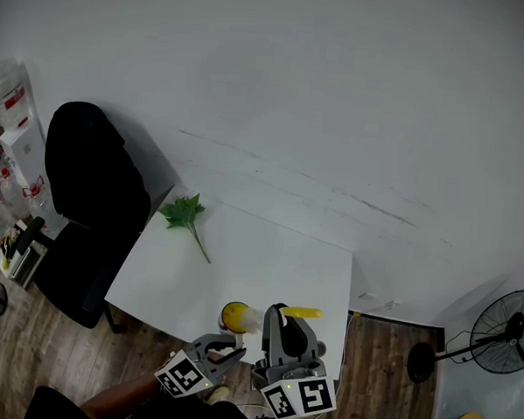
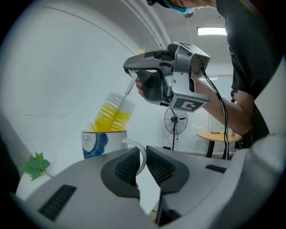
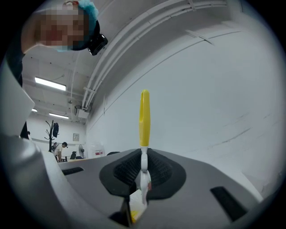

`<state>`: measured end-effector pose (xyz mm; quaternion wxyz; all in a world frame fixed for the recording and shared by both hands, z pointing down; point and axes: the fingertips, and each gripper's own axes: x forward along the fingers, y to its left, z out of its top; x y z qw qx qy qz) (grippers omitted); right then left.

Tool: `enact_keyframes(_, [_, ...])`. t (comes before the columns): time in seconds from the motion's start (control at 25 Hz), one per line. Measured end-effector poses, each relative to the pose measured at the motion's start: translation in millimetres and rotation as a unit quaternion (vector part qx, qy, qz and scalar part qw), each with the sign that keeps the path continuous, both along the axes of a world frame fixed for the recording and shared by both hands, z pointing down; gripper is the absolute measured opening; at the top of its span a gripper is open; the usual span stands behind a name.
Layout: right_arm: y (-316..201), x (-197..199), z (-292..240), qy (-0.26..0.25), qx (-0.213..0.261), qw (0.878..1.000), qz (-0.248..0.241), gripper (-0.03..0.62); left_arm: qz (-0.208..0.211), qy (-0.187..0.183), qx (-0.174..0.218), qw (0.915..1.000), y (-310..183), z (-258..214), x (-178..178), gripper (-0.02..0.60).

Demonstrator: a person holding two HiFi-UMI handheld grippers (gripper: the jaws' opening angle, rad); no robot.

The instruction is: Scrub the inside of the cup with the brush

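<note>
Seen from the head, a white counter (image 1: 267, 270) stood against a pale wall; a green leaf sprig (image 1: 185, 214) lay near its far left corner, well apart from the work; a black chair (image 1: 92, 195) stood at the left and a floor fan (image 1: 505, 335) at the right. At the counter's near edge was the cup (image 2: 103, 144), white with a blue pattern, its mouth facing up; whether it rested on the counter could not be told. The left tongs (image 2: 141, 163) were clamped on the cup's curved white handle, one pad on each side of it. The right tongs (image 3: 143, 170) were closed on the thin white stem of the brush (image 2: 115, 111), its yellow grip sticking out beyond the pads; the brush slanted down from them, its yellow bristles dipping into the cup's mouth while the white bristles showed above the rim.
</note>
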<state>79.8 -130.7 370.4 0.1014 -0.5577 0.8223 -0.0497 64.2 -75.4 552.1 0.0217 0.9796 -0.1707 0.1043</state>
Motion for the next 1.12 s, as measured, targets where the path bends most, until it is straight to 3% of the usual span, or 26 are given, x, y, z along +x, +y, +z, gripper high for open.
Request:
enact_keyframes(0.28, [13,14,-34,-0.017,0.048,0.999,0.017,0.051,-0.003,0.002,0.006,1.0000,-2,-2,0,0.057])
enact_keyframes(0.64, [19,46,-52,-0.011,0.082,0.994,0.075,0.051,-0.009,0.004,0.010,0.9999,-9,-5,-5,0.057])
enact_keyframes(0.8, [17,61,-38,0.016,0.070,0.992,0.104,0.051,-0.015,0.005,0.013,0.9998,-12,-7,-8,0.058])
enact_keyframes(1.12, [11,72,14,0.038,0.015,0.992,0.116,0.051,-0.029,0.008,0.016,0.9994,-19,-13,-12,0.058])
